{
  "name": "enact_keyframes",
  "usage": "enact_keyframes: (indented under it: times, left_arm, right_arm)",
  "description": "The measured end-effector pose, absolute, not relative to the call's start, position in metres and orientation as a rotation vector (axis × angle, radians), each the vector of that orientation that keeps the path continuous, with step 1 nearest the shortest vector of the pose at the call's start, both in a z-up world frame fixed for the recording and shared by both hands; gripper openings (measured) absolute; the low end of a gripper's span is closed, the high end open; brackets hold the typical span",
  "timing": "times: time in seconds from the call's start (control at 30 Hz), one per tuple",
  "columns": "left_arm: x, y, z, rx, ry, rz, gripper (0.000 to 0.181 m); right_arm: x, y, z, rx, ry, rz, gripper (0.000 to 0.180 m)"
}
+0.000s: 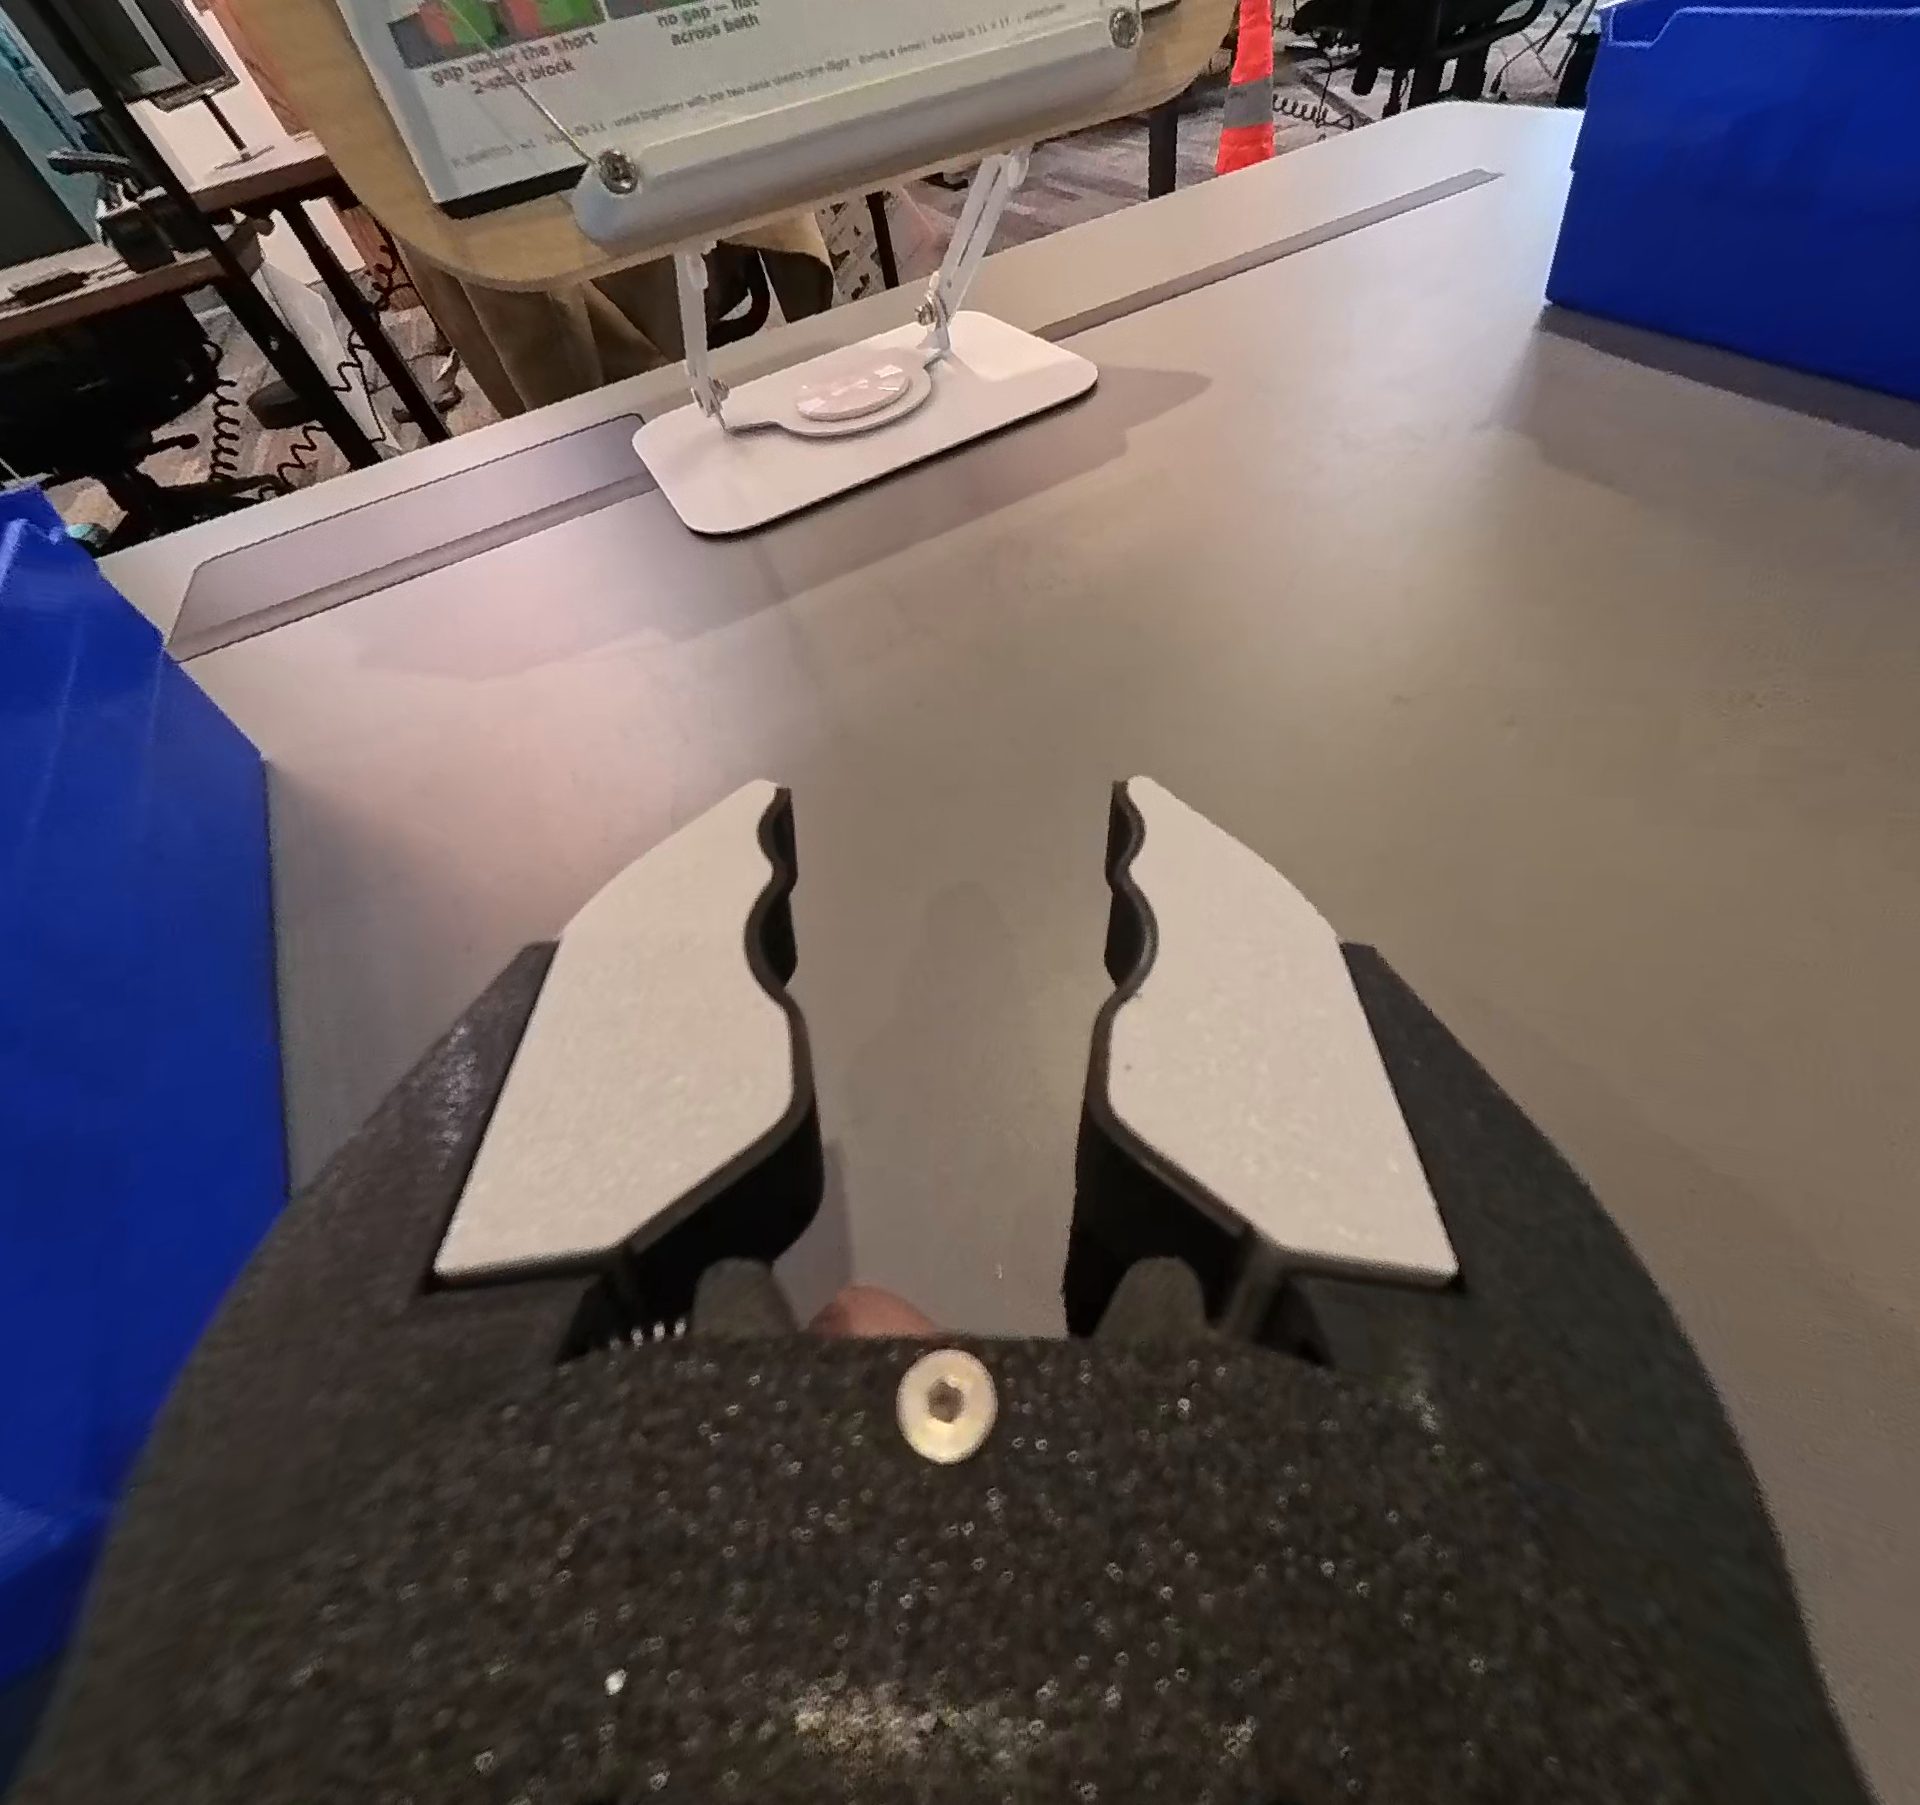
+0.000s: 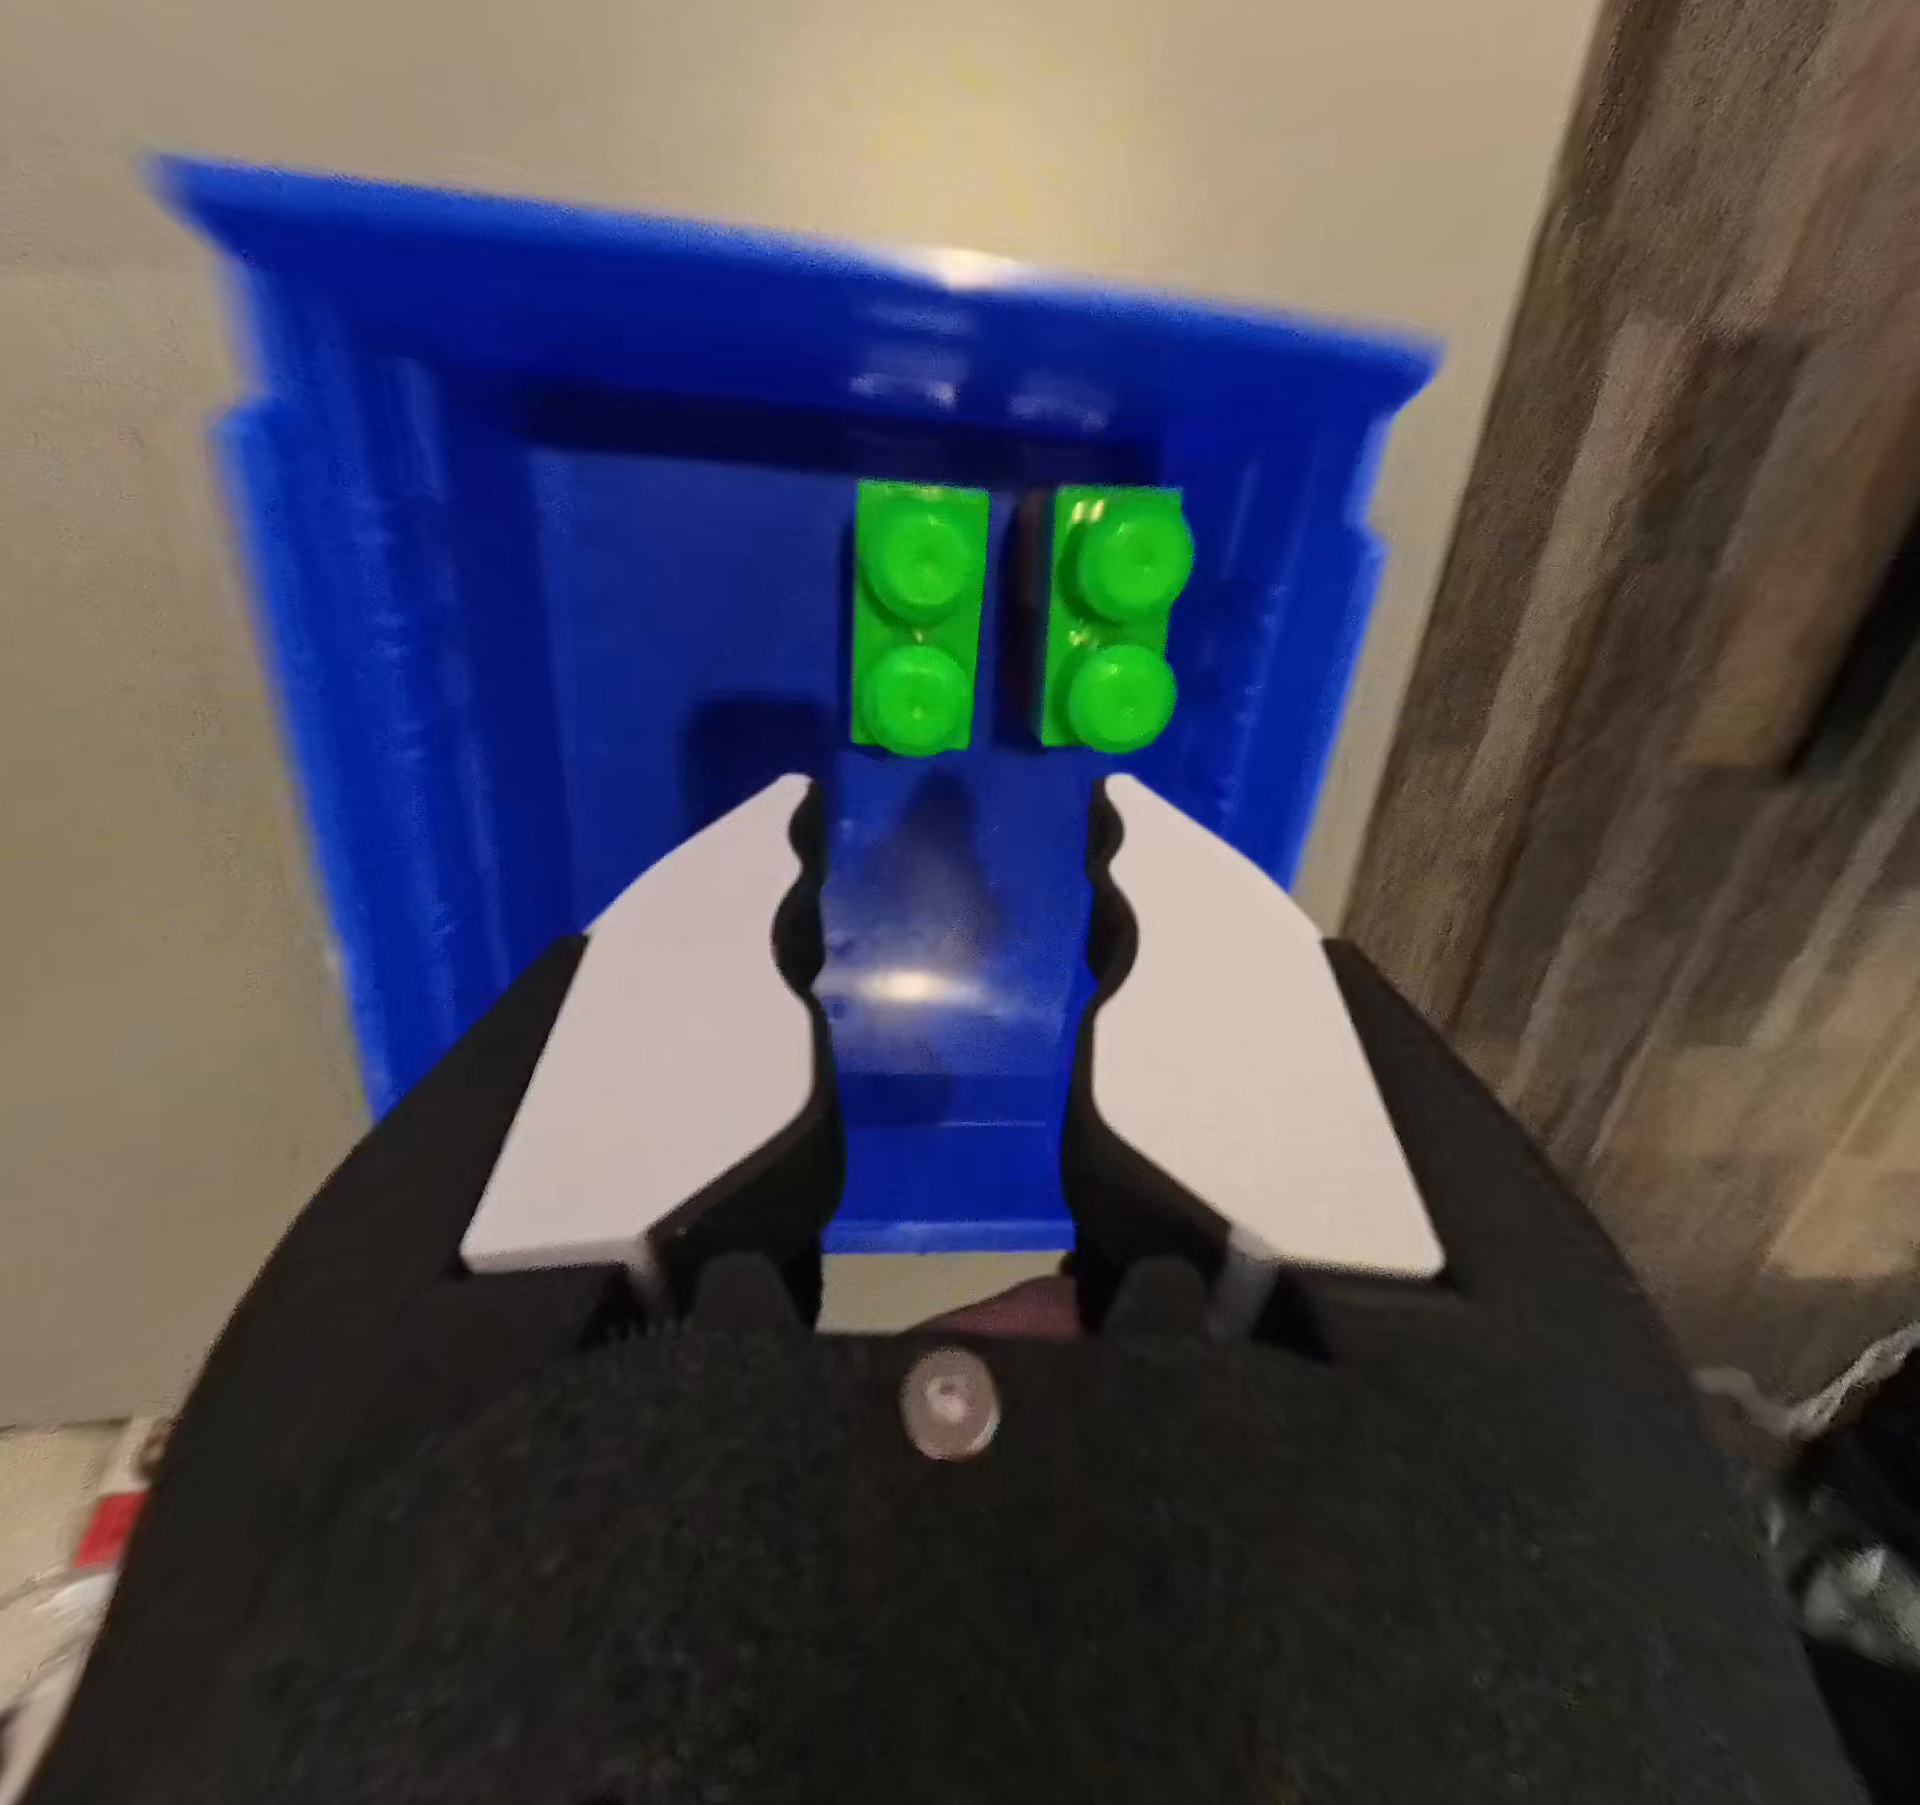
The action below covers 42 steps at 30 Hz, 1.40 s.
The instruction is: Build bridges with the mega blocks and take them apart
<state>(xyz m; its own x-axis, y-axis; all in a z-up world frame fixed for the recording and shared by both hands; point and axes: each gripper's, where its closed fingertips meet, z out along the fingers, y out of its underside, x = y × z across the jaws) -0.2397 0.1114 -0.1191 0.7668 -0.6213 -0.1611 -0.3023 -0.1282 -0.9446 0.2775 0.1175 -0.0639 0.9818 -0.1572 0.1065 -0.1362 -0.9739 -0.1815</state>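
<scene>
Two green blocks, the left block [image 2: 918,614] and the right block [image 2: 1114,619], lie side by side inside a blue bin [image 2: 416,675], near its far wall and toward its right side. Each is a glossy plastic brick with two round studs facing the camera; a narrow gap separates them. The bin is moulded plastic with ribbed walls and a smooth, reflective floor. The right gripper [image 2: 954,799] hangs above the bin's near half, its jaws apart and empty, tips just short of the blocks. Its fingers [image 2: 686,1028] carry flat grey plates over black, wavy-edged pads.

The left gripper [image 1: 948,799] is also parted and empty, over the bare matte grey table [image 1: 1351,716]. A white stand [image 1: 862,425] holding an instruction card sits at the table's far edge. A second blue bin [image 1: 1745,197] occupies the far right corner; another blue bin [image 1: 114,924] stands at the left edge.
</scene>
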Motion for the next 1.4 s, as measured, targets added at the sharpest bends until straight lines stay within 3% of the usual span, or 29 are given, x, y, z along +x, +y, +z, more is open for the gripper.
enact_keyframes:
  times: [0.17,0.27,0.43,0.57,0.9,1.4]
  left_arm:
    - [-0.240,0.113,-0.122,-1.739,0.731,-0.301,0.059]
    - [-0.241,0.117,-0.126,-1.784,0.715,-0.303,0.060]
    - [-0.249,0.122,-0.124,-1.801,0.643,-0.317,0.059]
    - [-0.251,0.124,-0.125,-1.805,0.636,-0.273,0.060]
    - [-0.250,0.123,-0.125,-1.803,0.643,-0.283,0.058]
    - [-0.247,0.121,-0.125,-1.788,0.674,-0.254,0.058]
  right_arm:
    - [0.180,0.131,0.068,-2.411,-0.180,-0.099,0.052]
    - [0.088,0.094,0.084,-2.100,-0.317,0.030,0.053]
    - [-0.041,0.054,-0.007,-1.831,-0.292,0.305,0.050]
    - [-0.091,0.061,-0.093,-1.870,-0.330,0.339,0.055]
    - [-0.092,0.073,-0.123,-1.905,-0.336,0.438,0.051]
    - [-0.095,0.071,-0.120,-1.848,-0.386,0.413,0.049]
